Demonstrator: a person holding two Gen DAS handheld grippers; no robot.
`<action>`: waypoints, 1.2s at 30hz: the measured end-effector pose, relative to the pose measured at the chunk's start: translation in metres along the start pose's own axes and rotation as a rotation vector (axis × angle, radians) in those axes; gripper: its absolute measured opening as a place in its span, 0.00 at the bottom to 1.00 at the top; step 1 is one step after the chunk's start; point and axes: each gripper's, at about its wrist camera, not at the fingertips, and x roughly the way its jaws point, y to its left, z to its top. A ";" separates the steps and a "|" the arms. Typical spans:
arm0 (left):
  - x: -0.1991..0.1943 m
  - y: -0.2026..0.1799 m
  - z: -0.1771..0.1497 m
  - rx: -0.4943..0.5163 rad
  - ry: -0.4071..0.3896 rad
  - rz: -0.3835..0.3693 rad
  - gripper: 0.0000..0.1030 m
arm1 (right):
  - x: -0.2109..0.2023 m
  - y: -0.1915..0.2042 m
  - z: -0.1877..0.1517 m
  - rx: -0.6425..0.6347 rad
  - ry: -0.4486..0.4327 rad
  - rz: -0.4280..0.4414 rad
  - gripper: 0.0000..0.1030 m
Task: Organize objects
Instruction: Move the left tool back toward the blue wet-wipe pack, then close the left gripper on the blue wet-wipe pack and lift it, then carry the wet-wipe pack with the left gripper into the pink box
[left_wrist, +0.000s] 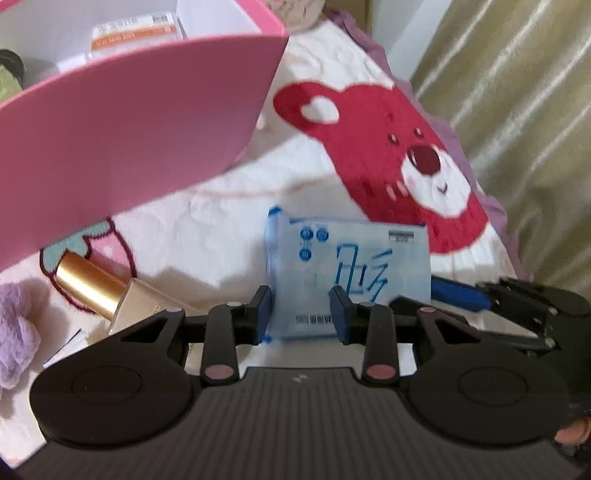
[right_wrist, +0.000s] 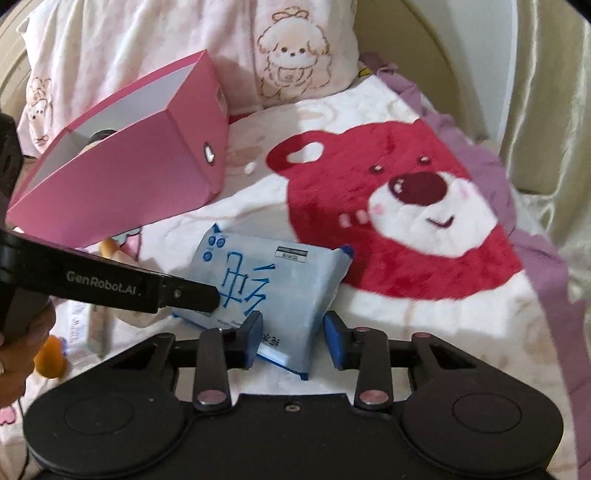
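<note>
pink box (right_wrist: 122, 173), pale-blue packet (right_wrist: 273, 280), red-bear blanket (right_wrist: 406, 206)

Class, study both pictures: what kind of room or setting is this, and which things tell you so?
Most likely a bedroom, on a bed. The work surface is a plush bear blanket, a cartoon-print pillow lies behind the pink box, and a satin curtain hangs alongside.

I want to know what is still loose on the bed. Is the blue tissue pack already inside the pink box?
No, the blue tissue pack lies on the bear blanket, outside the pink box.
</note>
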 end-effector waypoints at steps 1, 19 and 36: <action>0.001 -0.001 0.000 -0.012 -0.020 0.004 0.33 | -0.001 0.002 0.000 -0.027 -0.005 -0.015 0.39; -0.024 -0.016 -0.012 -0.047 -0.028 -0.035 0.31 | -0.014 0.017 0.003 -0.036 0.023 0.021 0.51; -0.141 -0.006 -0.026 -0.081 -0.140 -0.055 0.29 | -0.087 0.081 0.029 -0.241 -0.069 0.143 0.78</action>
